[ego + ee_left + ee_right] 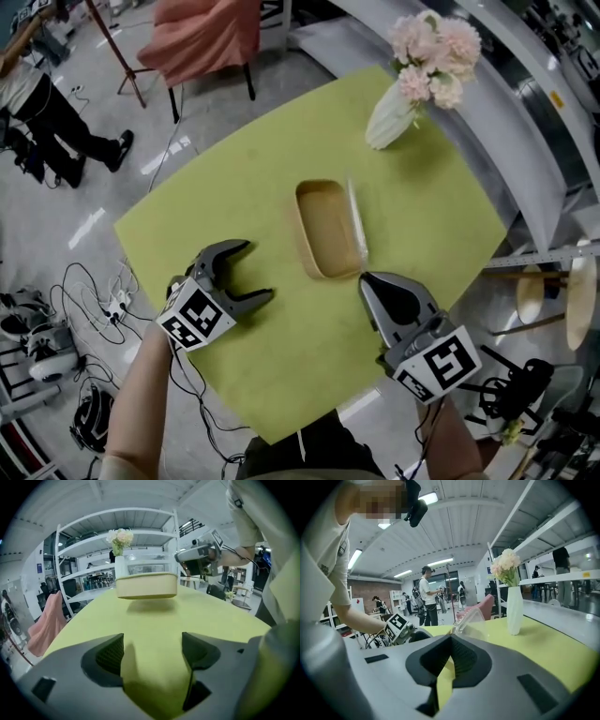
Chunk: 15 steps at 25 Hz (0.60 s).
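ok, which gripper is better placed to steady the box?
Probably left: the left gripper is open, empty and faces the box, while the right gripper is shut on the clear lid.

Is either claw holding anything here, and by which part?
The right claw is shut on the clear lid, pinching its near edge. The left claw is open and empty.

No readable text, label or number shows.
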Each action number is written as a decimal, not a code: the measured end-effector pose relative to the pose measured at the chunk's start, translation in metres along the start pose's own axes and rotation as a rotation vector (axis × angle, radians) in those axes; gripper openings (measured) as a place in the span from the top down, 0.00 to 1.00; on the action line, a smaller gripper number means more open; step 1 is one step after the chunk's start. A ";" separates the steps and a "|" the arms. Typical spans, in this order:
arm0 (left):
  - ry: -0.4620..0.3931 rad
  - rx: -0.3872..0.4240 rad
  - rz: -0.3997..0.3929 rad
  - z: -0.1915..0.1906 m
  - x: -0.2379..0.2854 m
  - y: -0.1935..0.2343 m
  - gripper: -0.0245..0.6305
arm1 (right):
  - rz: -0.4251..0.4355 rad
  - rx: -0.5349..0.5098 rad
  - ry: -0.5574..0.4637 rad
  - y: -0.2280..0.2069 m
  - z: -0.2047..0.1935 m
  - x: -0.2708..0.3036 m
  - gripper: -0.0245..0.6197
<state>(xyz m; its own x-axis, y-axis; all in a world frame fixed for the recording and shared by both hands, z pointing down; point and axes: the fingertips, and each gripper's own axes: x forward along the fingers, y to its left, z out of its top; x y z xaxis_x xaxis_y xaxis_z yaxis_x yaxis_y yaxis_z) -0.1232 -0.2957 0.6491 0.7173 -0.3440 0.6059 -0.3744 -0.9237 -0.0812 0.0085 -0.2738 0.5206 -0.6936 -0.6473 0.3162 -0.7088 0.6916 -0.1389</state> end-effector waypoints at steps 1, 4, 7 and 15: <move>-0.023 -0.016 0.007 0.002 -0.002 0.000 0.36 | -0.002 -0.003 -0.003 0.001 0.003 -0.002 0.96; -0.094 -0.084 0.013 0.016 -0.009 -0.004 0.32 | -0.006 -0.025 0.010 0.004 0.006 -0.006 0.96; -0.181 -0.178 -0.003 0.038 -0.022 -0.014 0.27 | -0.005 -0.066 0.050 0.011 -0.001 -0.006 0.96; -0.331 -0.248 -0.038 0.082 -0.061 -0.060 0.23 | 0.047 -0.087 0.104 0.046 -0.026 -0.011 0.96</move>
<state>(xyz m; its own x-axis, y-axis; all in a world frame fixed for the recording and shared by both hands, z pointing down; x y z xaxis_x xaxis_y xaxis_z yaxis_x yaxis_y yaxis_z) -0.0961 -0.2329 0.5517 0.8685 -0.3831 0.3144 -0.4450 -0.8822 0.1541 -0.0137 -0.2264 0.5350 -0.7056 -0.5799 0.4072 -0.6588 0.7485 -0.0755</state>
